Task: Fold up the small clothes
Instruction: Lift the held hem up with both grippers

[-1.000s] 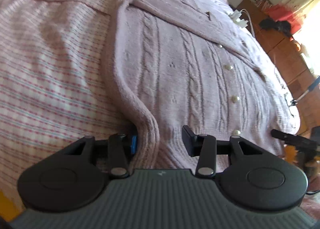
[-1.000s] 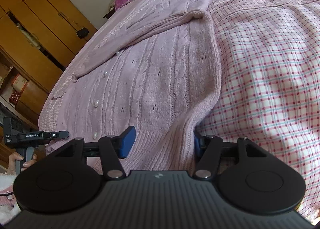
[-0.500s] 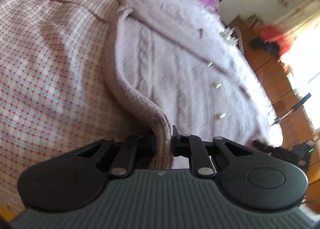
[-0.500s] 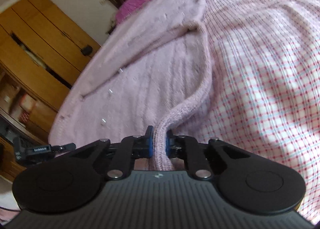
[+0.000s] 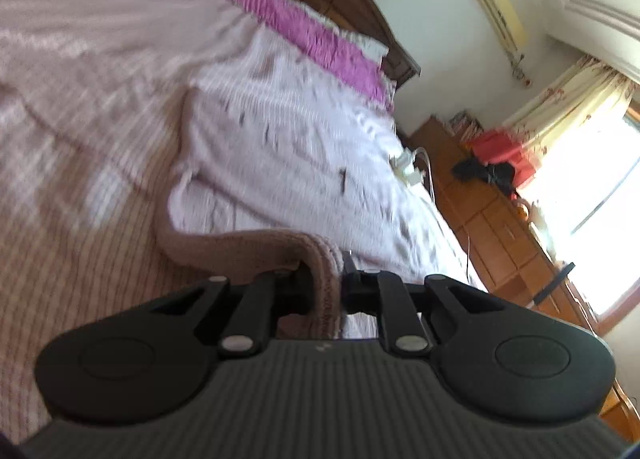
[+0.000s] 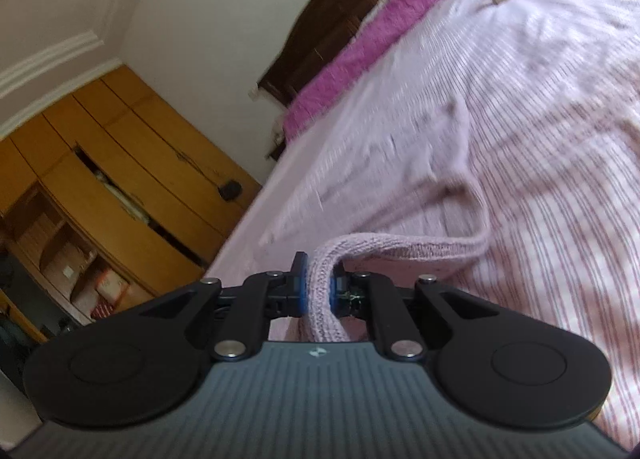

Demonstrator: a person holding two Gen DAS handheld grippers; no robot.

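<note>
A pale pink cable-knit cardigan (image 5: 288,147) lies on a bed with a pink checked cover (image 5: 80,187). My left gripper (image 5: 326,283) is shut on the ribbed hem at one bottom corner and holds it lifted off the bed. My right gripper (image 6: 318,289) is shut on the ribbed hem (image 6: 320,299) at the other corner, also lifted. The cardigan (image 6: 400,163) stretches away toward the headboard in the right wrist view. Both views are motion-blurred.
A magenta pillow strip (image 5: 288,19) and dark wooden headboard (image 6: 340,23) lie at the far end of the bed. A white charger (image 5: 408,169) sits near the bed edge. Wooden cabinets (image 5: 500,227) stand on one side, wardrobes (image 6: 100,179) on the other.
Both grippers closed on the cardigan's bottom hem corners, then lifted and carried the hem forward toward the headboard. The views tilted up and show more of the room.
</note>
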